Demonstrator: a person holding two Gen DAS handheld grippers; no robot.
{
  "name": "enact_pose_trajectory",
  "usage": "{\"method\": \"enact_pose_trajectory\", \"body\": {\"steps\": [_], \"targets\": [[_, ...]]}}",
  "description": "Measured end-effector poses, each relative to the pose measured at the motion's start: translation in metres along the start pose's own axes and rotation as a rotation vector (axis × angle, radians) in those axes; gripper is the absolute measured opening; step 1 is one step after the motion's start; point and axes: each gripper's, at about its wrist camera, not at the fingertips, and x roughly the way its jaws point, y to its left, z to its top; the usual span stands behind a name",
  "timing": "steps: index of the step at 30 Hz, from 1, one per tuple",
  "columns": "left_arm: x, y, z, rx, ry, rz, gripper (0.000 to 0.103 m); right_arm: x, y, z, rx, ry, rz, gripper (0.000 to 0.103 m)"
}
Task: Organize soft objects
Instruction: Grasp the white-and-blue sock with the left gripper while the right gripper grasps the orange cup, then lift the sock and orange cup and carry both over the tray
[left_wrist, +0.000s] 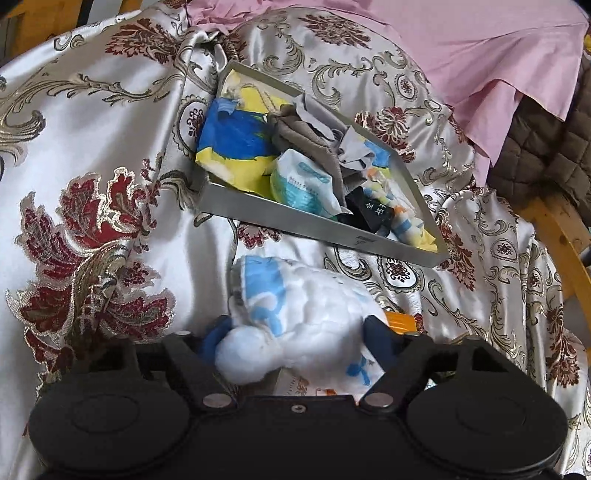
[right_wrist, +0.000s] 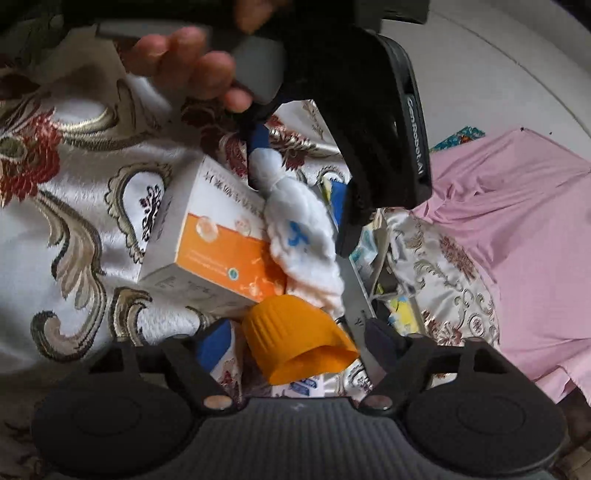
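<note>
The white plush (left_wrist: 306, 328) lies on the patterned satin spread (left_wrist: 92, 155), just below the near wall of the metal tray (left_wrist: 314, 225), which already holds a heap of soft things: a blue-and-yellow cloth (left_wrist: 229, 140), grey socks (left_wrist: 306, 133), a pale packet (left_wrist: 303, 181). I judge that the plush is meant for that heap, which would explain why both tools have closed in on it from this side.

The left gripper (left_wrist: 295, 332) points steeply down over the plush, a blue finger (left_wrist: 210, 343) on one flank and a dark one on the other. The toy sits between them; whether the pads truly press it I cannot tell, as its fluff hides the contact.

From the right side, a hand (right_wrist: 192, 70) is seen wrapped round the left tool's handle, the tool tipped down onto the plush. The right gripper (right_wrist: 295, 332) is aimed more nearly level, and an orange cap-like piece (right_wrist: 295, 336) sits in its gap. That view is blurred, so perhaps the cap is only straddled, not clenched. An orange-and-white box (right_wrist: 218, 243) lies touching the plush; being stiff, it probably stays where it is.
</note>
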Motion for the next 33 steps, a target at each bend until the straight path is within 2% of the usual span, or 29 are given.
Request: {"method": "enact_pose_trajectory", "body": {"steps": [6, 13, 19, 29, 33], "targets": [[-0.006, -0.013, 0.005, 0.040, -0.022, 0.016, 0.052, 0.008, -0.006, -0.003, 0.024, 0.034, 0.001, 0.042], [-0.016, -0.034, 0.006, 0.080, -0.046, 0.028, 0.036, 0.006, -0.023, 0.000, 0.094, 0.025, 0.042, 0.032], [-0.035, -0.058, 0.009, 0.086, -0.093, 0.054, 0.031, -0.012, -0.041, 0.000, 0.170, 0.003, 0.035, 0.026], [-0.093, -0.107, 0.023, 0.145, -0.215, 0.037, 0.031, -0.069, -0.080, 0.001, 0.292, -0.072, -0.092, 0.024], [-0.097, -0.117, 0.034, 0.167, -0.262, 0.008, 0.031, -0.080, -0.101, -0.002, 0.331, -0.085, -0.131, 0.024]]}}
